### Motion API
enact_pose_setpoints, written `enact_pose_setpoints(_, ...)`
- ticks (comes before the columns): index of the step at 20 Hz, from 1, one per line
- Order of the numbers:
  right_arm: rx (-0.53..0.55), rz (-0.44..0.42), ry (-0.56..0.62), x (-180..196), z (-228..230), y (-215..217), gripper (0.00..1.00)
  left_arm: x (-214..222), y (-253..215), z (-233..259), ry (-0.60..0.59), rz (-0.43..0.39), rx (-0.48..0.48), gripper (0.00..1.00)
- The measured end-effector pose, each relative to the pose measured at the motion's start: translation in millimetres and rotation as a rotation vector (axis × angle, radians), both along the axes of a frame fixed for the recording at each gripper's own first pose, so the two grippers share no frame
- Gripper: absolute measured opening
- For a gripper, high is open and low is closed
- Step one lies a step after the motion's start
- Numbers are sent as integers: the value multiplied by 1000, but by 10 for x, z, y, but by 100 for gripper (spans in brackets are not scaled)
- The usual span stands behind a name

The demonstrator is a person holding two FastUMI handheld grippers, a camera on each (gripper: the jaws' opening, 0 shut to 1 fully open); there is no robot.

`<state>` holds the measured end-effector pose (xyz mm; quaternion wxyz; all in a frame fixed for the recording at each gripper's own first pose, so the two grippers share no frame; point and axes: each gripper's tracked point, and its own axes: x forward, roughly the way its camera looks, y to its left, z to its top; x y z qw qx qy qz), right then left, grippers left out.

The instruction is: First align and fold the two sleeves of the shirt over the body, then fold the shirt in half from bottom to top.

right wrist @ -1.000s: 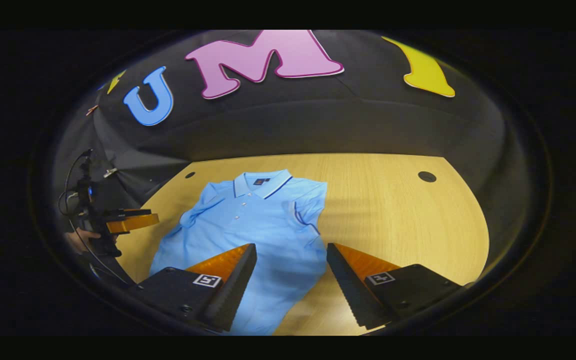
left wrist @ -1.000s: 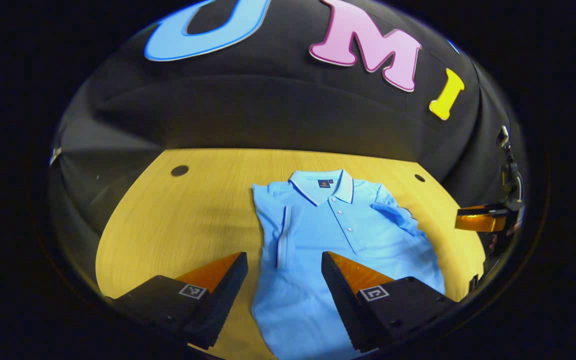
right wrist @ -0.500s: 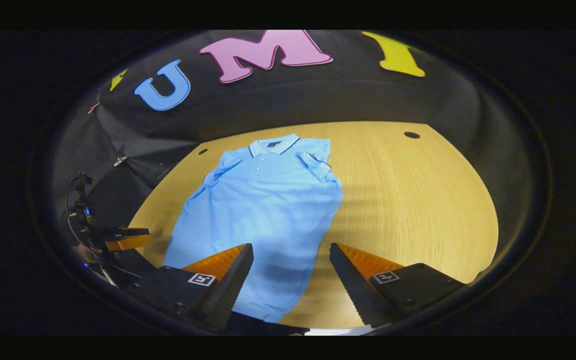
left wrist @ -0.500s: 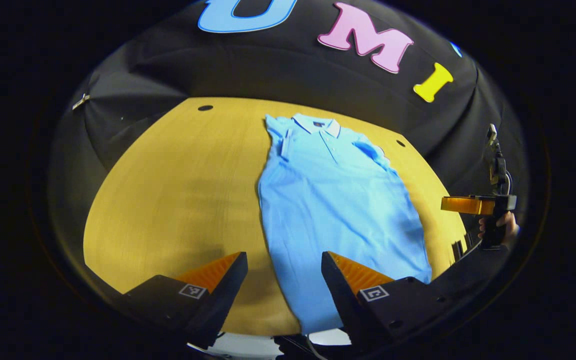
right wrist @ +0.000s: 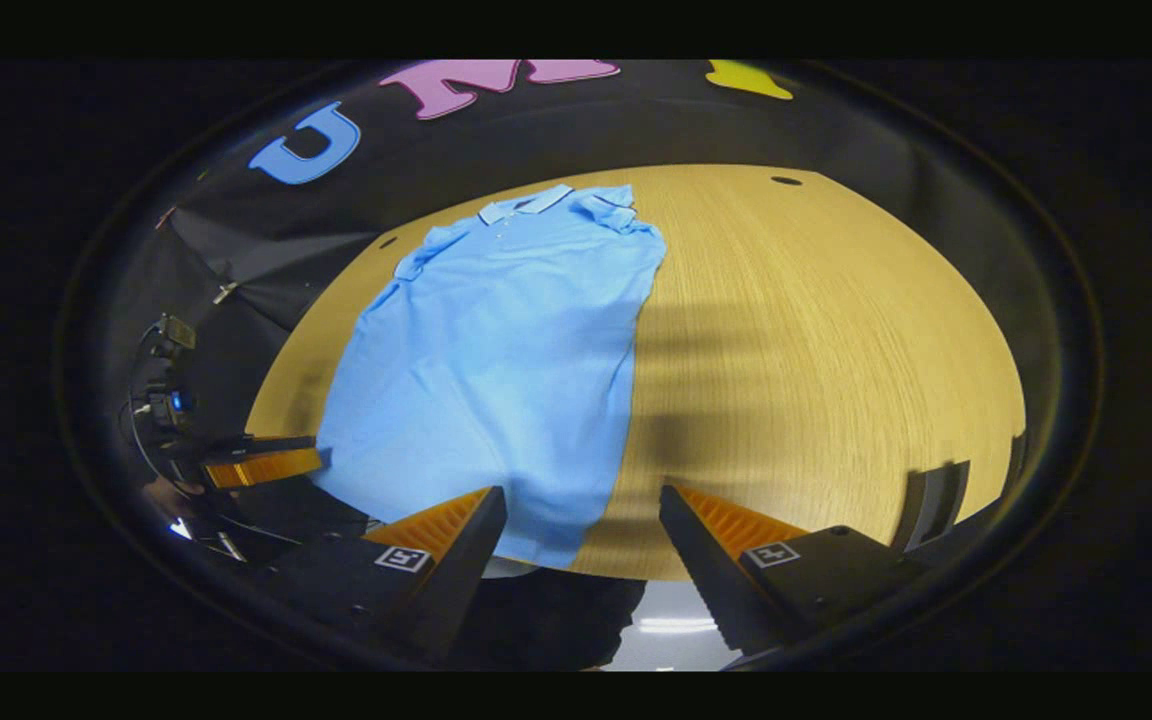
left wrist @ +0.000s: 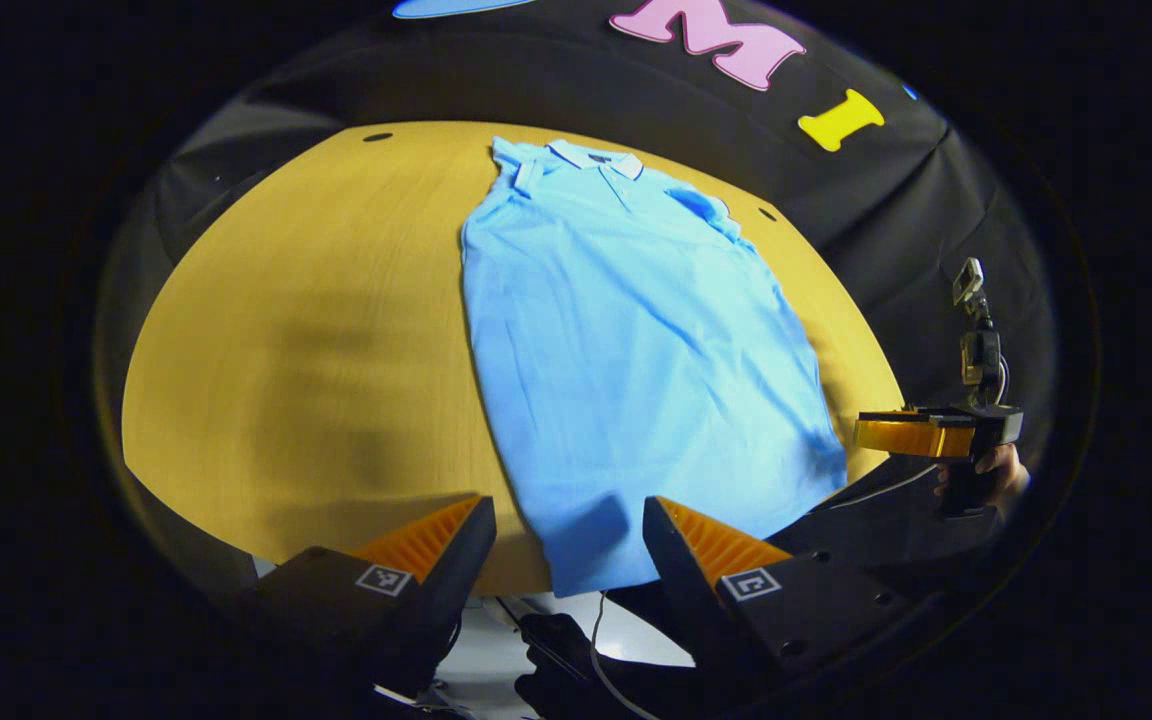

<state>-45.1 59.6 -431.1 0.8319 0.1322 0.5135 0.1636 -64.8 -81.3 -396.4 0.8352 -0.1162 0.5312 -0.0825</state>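
- Both hand-held grippers have pulled back toward the near edge of the round yellow wooden surface (left wrist: 316, 330) since a second ago, so the whole light-blue short-sleeved polo shirt (left wrist: 626, 350) now lies ahead of them rather than under them.
- Left hand-held gripper (left wrist: 569, 540): fingers wide apart, holding nothing, poised at the shirt's bottom hem, near its left corner.
- Right hand-held gripper (right wrist: 581, 530): likewise wide open and empty, at the hem's right corner.
- Long axis of the shirt runs straight away from both, hem nearest, collar (right wrist: 526, 203) farthest, by the black cloth wall.
- Sleeves look already turned in over the body, so I'd judge the bottom-to-top fold comes next; each gripper is about equally near its own hem corner.
- Writing: a small dark neck label sits inside the collar, too small to read.
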Motion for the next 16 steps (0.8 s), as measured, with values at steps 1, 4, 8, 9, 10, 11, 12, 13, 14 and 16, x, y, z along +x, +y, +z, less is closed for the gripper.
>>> enact_pose_setpoints(1, 2, 4, 10, -13, -38, 33, 97, 7, -21, -9, 13, -6, 0, 94)
enact_pose_setpoints(4, -7, 21, 29, 50, -66, 125, 96, 26, -30, -49, 43, -20, 22, 94)
enact_pose_setpoints(8, -65, 66, 96, 47, -111, 233, 90, 77, -238, -45, 87, -34, -30, 93)
enact_pose_setpoints(9, -96, 91, 107, 45, -139, 263, 86, 78, -290, -52, 95, -45, -29, 93)
enact_pose_setpoints(10, -151, 117, 119, 45, -166, 238, 81, 68, -295, -72, 101, -59, -11, 90)
enact_pose_setpoints(11, -213, 139, 125, 65, -188, 196, 77, 65, -336, -90, 95, -76, -4, 77)
enact_pose_setpoints(12, -267, 162, 130, 67, -230, 173, 58, 84, -383, -104, 81, -85, -10, 64)
enact_pose_setpoints(13, -279, 182, 126, 89, -210, 189, 53, 109, -440, -122, 75, -82, -30, 55)
enact_pose_setpoints(14, -256, 185, 130, 97, -204, 257, 36, 106, -488, -160, 85, -76, -61, 45)
enact_pose_setpoints(16, -166, 114, 151, 129, -178, 357, 2, 161, -561, -138, 93, -31, -158, 14)
